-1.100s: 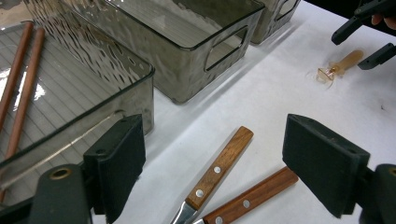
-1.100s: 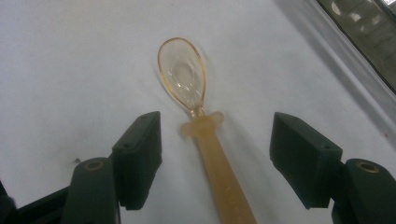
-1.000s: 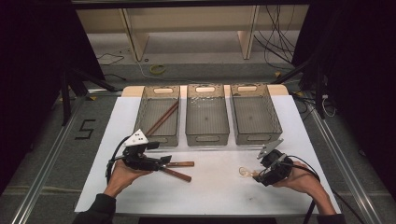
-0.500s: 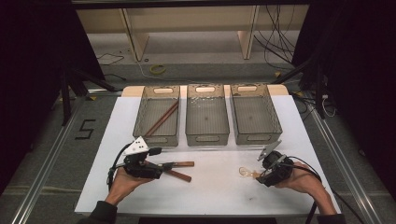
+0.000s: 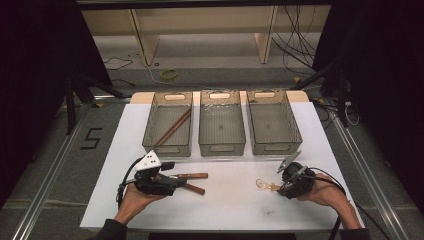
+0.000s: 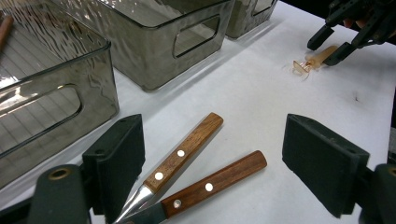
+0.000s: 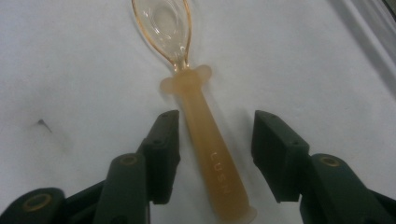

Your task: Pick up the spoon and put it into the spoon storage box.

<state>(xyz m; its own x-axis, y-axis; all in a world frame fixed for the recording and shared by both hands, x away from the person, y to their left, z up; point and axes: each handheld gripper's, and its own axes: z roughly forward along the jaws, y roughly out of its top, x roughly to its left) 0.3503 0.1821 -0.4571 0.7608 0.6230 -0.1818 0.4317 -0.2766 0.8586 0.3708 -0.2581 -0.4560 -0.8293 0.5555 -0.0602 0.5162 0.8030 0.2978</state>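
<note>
1. The right gripper (image 7: 215, 140) straddles the translucent amber spoon's (image 7: 205, 140) handle on the white table (image 5: 230, 205); its jaws have just been closing, with a gap left on each side (no pinch yet).
2. The left gripper (image 6: 212, 172) is spread wide around two wood-handled knives (image 6: 187, 175) lying before the grey bins (image 5: 168, 125).

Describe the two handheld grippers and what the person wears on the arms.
Both grippers are black. The left gripper carries a pale grey three-cornered plate with dark dots; the right gripper has a grey plate too. A black cable trails from each. Their pads are blocky matt black, on arms with brass-coloured rivets. A dark sleeve covers the left forearm.
</note>
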